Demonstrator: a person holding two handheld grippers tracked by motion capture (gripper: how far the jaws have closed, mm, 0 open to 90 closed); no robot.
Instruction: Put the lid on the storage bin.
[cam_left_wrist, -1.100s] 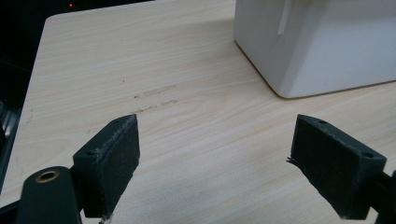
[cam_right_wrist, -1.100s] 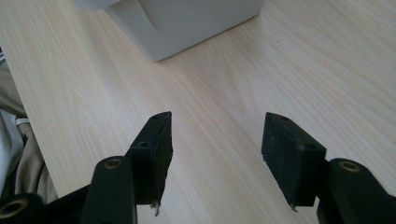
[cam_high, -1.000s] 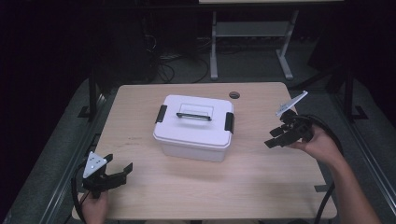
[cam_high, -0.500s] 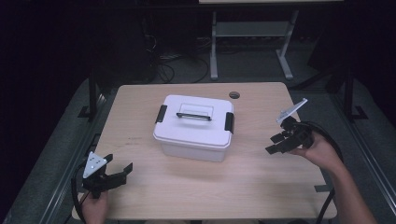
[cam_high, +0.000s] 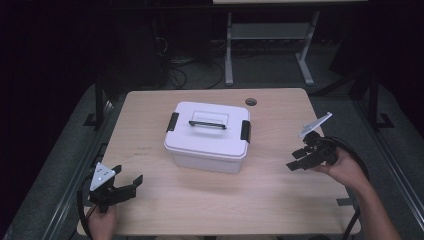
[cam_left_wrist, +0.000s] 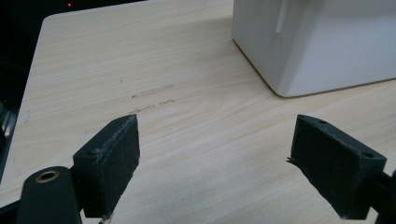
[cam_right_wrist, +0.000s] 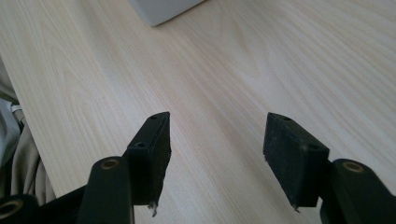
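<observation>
**Two spread grippers flanking a shut white box**

Dark floor and tangled cables are surrounding a pale wooden table (cam_high: 260, 200), which is carrying a white lidded storage box (cam_high: 207, 137) near its centre. Black latches are sitting at the box's 9 and 3 o'clock ends, and a handle is lying flat on its lid. At about 7 o'clock from the box, the left gripper (cam_high: 131, 182) is hovering by the table's near corner, its jaws standing wide apart with nothing between them. In the left gripper view, the box's white wall (cam_left_wrist: 322, 42) is showing beyond the spread jaws. At about 4 o'clock from the box, the right gripper (cam_high: 297, 159) is pointing toward it, well apart from it, jaws likewise spread and pinching nothing.
</observation>
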